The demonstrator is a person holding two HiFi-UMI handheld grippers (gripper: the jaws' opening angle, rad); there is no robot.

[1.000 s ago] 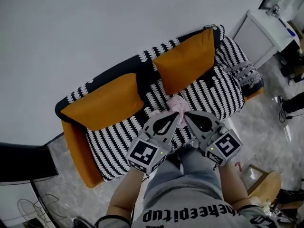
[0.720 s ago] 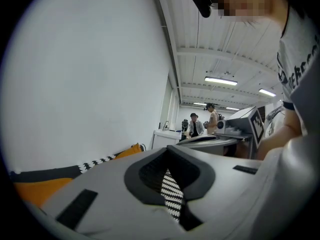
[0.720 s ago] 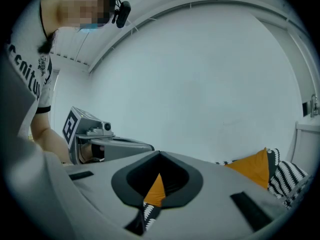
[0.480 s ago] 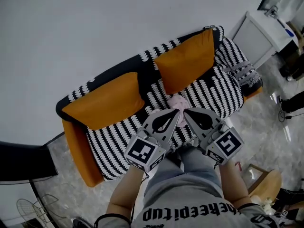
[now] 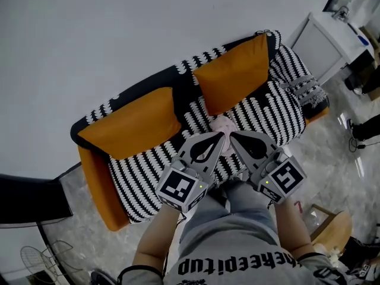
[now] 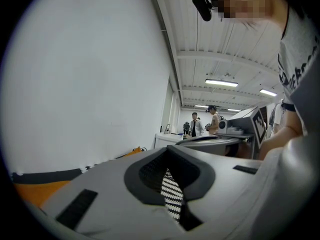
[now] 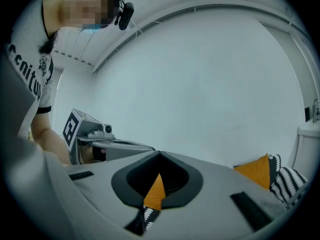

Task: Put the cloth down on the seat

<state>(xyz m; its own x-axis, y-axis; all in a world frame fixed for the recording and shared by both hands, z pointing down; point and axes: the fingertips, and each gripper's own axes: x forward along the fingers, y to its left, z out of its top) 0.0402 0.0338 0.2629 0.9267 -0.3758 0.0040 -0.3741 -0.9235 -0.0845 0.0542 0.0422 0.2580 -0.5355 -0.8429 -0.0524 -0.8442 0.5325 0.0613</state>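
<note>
Pointing level, closed: left gripper [image 5: 221,138], right gripper [image 5: 233,137]

Orange cushions [image 5: 234,73] crowd rear; seat [image 5: 142,180] front open.

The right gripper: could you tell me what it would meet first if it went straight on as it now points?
Probably the pink cloth just past the right gripper's shut tips; behind it, an orange cushion shows through its jaws. Depth is unclear.

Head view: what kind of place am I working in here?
Probably a lab or workshop with a mock lounge corner: striped sofa, orange cushions, people standing under strip lights.
</note>
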